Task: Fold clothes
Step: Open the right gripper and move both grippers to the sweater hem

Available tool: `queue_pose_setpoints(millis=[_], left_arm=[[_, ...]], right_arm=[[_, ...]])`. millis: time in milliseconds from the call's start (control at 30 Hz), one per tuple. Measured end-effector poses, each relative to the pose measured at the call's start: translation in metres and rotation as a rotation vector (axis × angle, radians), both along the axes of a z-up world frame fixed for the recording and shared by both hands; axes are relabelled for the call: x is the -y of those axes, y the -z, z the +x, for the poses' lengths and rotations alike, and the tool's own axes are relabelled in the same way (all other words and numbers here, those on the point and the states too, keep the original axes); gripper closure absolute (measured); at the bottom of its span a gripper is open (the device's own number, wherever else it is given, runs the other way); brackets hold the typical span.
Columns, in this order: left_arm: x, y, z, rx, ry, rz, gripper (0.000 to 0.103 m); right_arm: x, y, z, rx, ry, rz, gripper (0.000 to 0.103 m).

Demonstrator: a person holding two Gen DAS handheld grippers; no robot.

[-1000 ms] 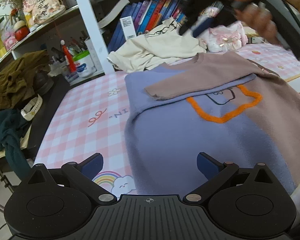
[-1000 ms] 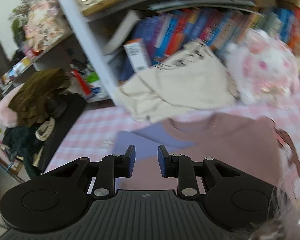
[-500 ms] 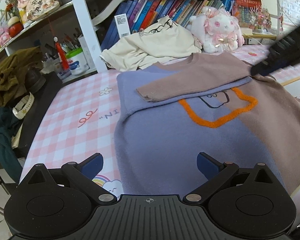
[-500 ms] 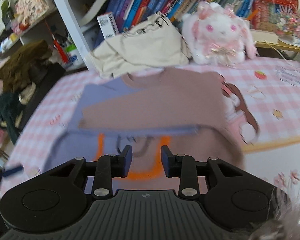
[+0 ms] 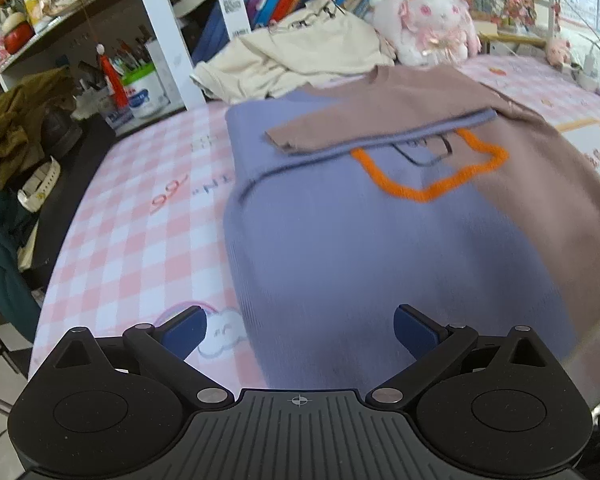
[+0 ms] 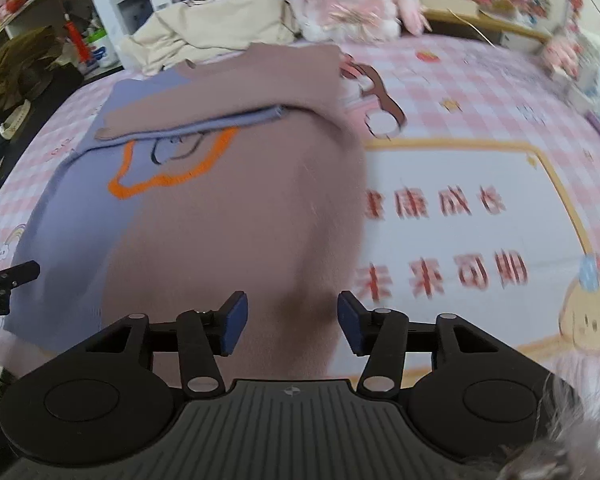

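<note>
Sweater (image 5: 340,232) lies flat beneath left gripper (image 5: 300,330) and right gripper (image 6: 292,322), both spread apart, gripping nothing.

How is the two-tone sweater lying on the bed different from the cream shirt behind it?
The two-tone sweater lies spread flat, sleeves folded across its chest; the cream shirt sits crumpled in a heap. The sweater is half lavender, half dusty brown with an orange outline on its front; the shirt is one pale colour with dark print near its top. The sweater is close to both grippers, while the shirt lies against the books. Both rest on the pink checked bedsheet.
</note>
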State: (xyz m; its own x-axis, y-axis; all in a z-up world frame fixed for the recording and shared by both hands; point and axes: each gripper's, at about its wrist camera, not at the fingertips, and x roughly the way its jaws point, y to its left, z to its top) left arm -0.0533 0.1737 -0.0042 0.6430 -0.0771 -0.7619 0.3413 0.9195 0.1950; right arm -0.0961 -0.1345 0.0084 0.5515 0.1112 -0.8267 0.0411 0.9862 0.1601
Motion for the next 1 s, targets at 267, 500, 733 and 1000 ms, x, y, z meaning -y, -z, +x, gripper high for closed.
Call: queue_pose_setpoints(millis=[267,500,733,1000], left_arm=[[-0.015,0.002,-0.009,-0.101,-0.047,-0.079,0.002],[-0.042,0.002,-0.004,-0.18,-0.175,-0.221,0.002],[-0.064,0.003,0.0,-0.234,-0.272,-0.398,0.005],[-0.073,0.004,0.005,-0.237,-0.344,-0.451,0.028]], right_arm=[[0.01,0.006,-0.026,-0.038,0.041,0.022,0.046],[0.017,0.012,-0.031,-0.058,0.09,0.064,0.046],[0.019,0.013,-0.027,-0.058,0.076,0.076,0.046],[0.021,0.013,-0.02,-0.054,0.069,0.086,0.057]])
